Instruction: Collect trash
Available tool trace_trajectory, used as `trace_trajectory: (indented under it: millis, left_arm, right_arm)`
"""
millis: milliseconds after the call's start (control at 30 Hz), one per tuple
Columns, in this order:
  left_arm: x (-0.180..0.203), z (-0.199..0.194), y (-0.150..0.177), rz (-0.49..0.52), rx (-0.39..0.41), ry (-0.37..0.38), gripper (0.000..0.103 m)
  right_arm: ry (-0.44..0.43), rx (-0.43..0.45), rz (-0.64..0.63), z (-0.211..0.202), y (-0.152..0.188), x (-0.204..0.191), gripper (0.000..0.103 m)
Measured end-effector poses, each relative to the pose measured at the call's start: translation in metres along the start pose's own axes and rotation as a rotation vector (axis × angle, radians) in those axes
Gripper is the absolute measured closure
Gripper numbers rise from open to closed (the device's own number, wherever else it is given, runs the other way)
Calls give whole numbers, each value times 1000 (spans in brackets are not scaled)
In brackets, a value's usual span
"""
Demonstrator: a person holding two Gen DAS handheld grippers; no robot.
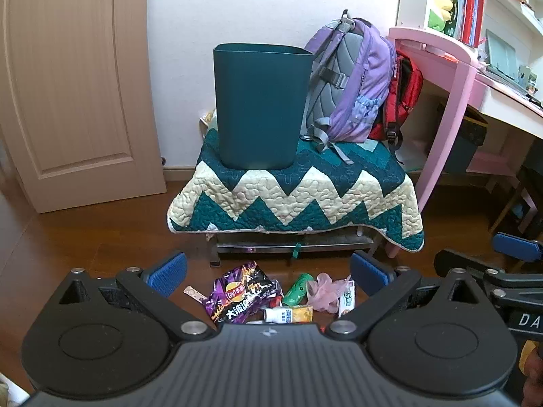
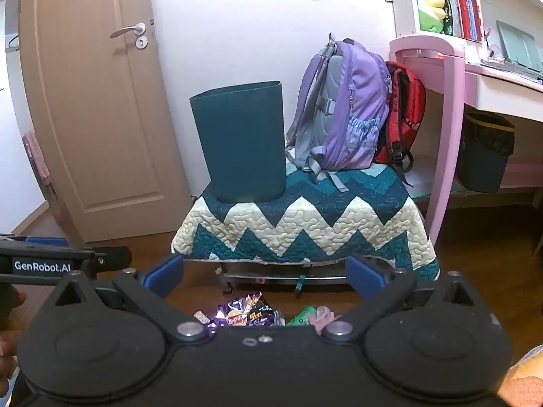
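**Bedroom floor, trash pile in front of quilt-covered stand, both grippers wide and empty**

Bedroom with dark wood floor (image 1: 101, 237) and white wall. Far left a beige door (image 1: 78, 84), shut as far as visible, handle at top. Centre: low stand draped with a teal-and-cream zigzag quilt (image 1: 295, 200). On the quilt's left part stands a dark teal bin (image 1: 261, 105), upright, open top. Just right of it, touching or nearly so, a purple backpack (image 1: 353, 78) stands upright; a red backpack (image 1: 404, 98) is behind it on its right. Far right a pink desk (image 1: 451, 78) with shelves of books above; in the right wrist view a second bin with a black liner (image 2: 485, 152) sits under the desk.

Trash lies on the floor just in front of the stand, low in both views. Left to right: small pinkish wrapper (image 1: 194, 294), purple chip bag (image 1: 241, 293), green tube-like item (image 1: 298, 288), small yellow-and-white carton (image 1: 292, 314) in front of it, pink crumpled mesh or plastic (image 1: 325, 290), white packet (image 1: 347, 300).

Left gripper (image 1: 268, 273): blue pads spread wide, nothing between them, above the pile without touching it. Right gripper (image 2: 264, 274): pads equally wide, empty, chip bag and green item partly hidden behind its body. Each gripper shows at the edge of the other's view, side by side.
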State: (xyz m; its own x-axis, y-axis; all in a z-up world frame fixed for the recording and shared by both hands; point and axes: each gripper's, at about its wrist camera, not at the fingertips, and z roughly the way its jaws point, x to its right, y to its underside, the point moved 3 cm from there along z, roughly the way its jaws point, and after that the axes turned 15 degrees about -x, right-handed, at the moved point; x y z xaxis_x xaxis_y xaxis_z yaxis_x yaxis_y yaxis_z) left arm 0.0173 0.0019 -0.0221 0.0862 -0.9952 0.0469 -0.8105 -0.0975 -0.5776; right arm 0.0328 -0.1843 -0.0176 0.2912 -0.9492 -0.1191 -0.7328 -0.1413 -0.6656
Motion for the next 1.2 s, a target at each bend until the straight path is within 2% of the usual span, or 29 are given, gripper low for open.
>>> trace_trajectory:
  millis: [667, 1200]
  left_arm:
    - [3, -14, 17, 10, -27, 5, 0]
    - [2, -19, 16, 9, -17, 11, 0]
  right_arm:
    - [-12, -7, 18, -13, 16, -3, 2]
    - [-5, 9, 16, -19, 20, -4, 5]
